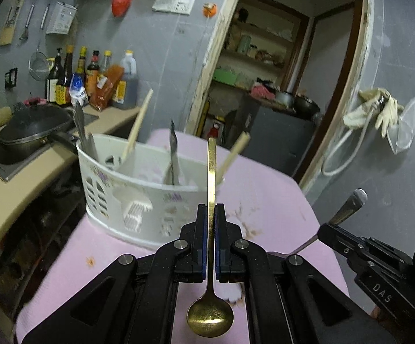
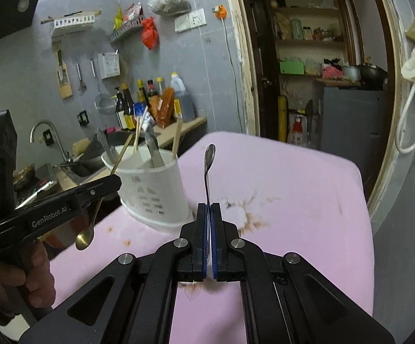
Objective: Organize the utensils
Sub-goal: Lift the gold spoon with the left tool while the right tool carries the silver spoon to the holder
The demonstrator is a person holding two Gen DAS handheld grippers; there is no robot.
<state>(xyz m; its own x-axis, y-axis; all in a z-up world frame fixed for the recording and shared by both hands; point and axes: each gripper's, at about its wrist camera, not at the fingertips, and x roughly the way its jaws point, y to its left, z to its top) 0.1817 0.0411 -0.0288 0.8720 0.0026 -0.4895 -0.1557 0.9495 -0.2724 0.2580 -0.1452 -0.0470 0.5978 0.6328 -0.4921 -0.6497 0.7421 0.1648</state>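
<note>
My left gripper [image 1: 211,210] is shut on a gold spoon [image 1: 211,312], handle pointing forward and up, bowl hanging back near the camera. It is held above the pink cloth, just in front of the white utensil caddy [image 1: 138,197]. The caddy holds chopsticks [image 1: 138,123] and silver utensils [image 1: 174,154]. My right gripper [image 2: 208,209] is shut on a silver utensil [image 2: 209,157] whose rounded end points up and forward. In the right wrist view the caddy [image 2: 150,189] stands to the left, and the left gripper [image 2: 112,182] holds the gold spoon [image 2: 85,238] beside it.
A pink cloth [image 2: 293,215] with brown stains covers the table. A counter with a black wok [image 1: 29,132] in the sink, a tap [image 2: 44,132] and sauce bottles [image 1: 92,77] lies to the left. A doorway [image 1: 279,71] to a pantry is behind.
</note>
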